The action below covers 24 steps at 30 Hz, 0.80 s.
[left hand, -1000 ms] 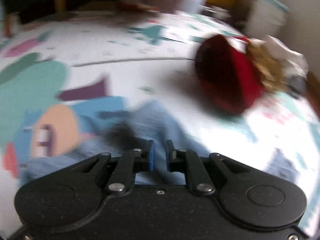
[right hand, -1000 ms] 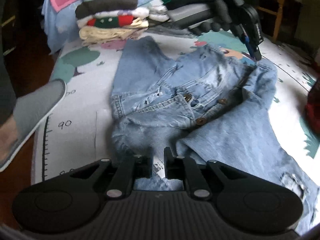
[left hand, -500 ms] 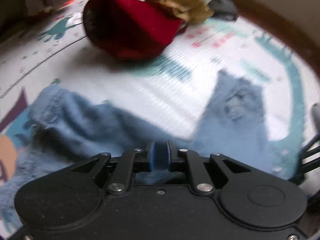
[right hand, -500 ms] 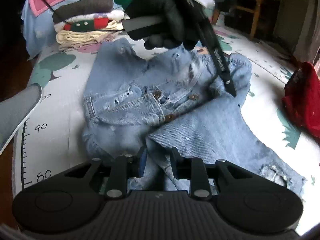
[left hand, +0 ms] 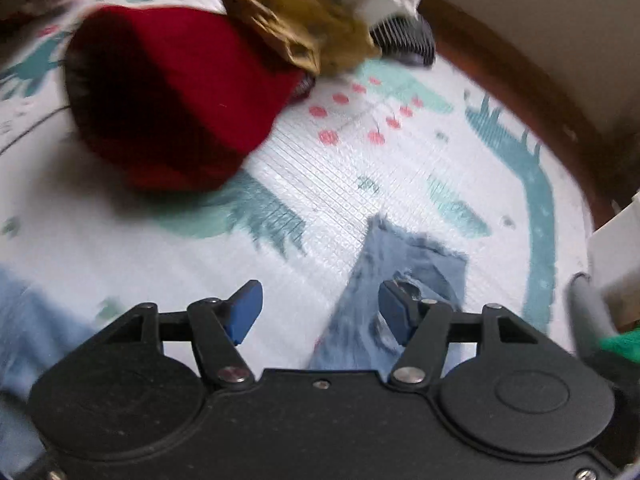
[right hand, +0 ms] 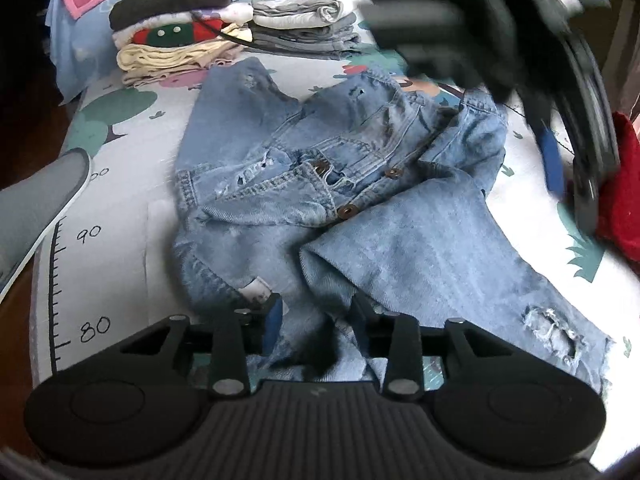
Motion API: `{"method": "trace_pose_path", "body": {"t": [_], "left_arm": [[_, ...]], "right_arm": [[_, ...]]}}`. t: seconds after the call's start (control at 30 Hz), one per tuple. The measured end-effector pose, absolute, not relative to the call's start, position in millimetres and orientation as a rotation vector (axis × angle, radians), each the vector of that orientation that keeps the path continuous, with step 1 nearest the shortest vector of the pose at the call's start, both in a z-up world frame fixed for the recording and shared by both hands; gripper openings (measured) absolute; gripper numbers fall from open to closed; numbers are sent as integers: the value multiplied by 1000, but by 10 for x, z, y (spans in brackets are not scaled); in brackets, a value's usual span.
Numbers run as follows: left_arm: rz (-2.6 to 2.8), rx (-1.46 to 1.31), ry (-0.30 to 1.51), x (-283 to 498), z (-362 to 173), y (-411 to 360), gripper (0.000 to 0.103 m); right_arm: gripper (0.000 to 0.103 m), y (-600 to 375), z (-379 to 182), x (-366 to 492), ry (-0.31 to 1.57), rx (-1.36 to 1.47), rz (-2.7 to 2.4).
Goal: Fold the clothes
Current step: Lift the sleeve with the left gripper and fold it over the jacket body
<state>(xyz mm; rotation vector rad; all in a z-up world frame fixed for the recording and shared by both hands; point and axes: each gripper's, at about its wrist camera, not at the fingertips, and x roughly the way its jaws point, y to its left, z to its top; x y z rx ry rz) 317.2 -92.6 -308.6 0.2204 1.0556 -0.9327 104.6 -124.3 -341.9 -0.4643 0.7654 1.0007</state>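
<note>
Jeans [right hand: 360, 216] lie crumpled on the mat — left gripper [left hand: 320, 312] and right gripper [right hand: 316, 320], jaws just opening, grip nothing.

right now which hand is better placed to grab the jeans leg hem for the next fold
Left. The left gripper has just been opening, and its jaws stand apart right over the frayed hem of the jeans. The right gripper is at the waist end.
</note>
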Motion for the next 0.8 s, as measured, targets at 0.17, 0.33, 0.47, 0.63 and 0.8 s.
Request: {"method": "trace_pose_path", "body": {"t": [0.17, 0.33, 0.47, 0.63, 0.8], "left_arm": [[-954, 240, 1096, 3213, -3275, -1377, 63], [-998, 322, 1074, 3052, -3258, -1645, 59], [-983, 360, 1056, 2963, -3270, -1811, 56], [-944, 489, 991, 2821, -3262, -1951, 26], [-976, 380, 994, 2832, -3143, -1707, 1]], "right_arm": [[44, -1275, -3406, 1040, 773, -442, 1007], [44, -1297, -3405, 1034, 772, -425, 1006], [46, -1315, -3405, 1024, 778, -418, 1002], [49, -1331, -3413, 1019, 786, -408, 1001], [52, -1359, -3410, 1032, 789, -387, 985]]}}
